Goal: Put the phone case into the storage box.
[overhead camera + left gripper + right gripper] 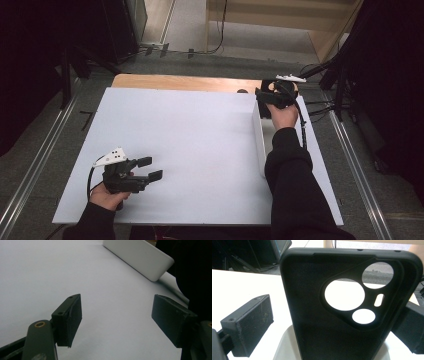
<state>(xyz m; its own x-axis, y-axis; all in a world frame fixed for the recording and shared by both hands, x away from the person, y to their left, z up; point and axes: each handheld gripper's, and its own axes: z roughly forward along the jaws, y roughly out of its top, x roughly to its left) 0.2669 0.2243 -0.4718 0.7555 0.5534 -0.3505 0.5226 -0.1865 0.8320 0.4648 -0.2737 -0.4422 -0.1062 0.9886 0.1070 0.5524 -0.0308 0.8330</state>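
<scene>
So the big white table board (190, 150) takes up most of the high view, with a long white rectangular block (259, 145) sitting on it toward the right side. At the far end of that block, the right gripper (272, 96) has its jaws spread wide. A black soft phone case with round camera cutouts (347, 315) stands upright between them; the left pad sits clear of it, and the right pad is half hidden behind its edge. The left gripper (152, 168) is near the front left, jaws wide open, gripping nothing, over bare board.
</scene>
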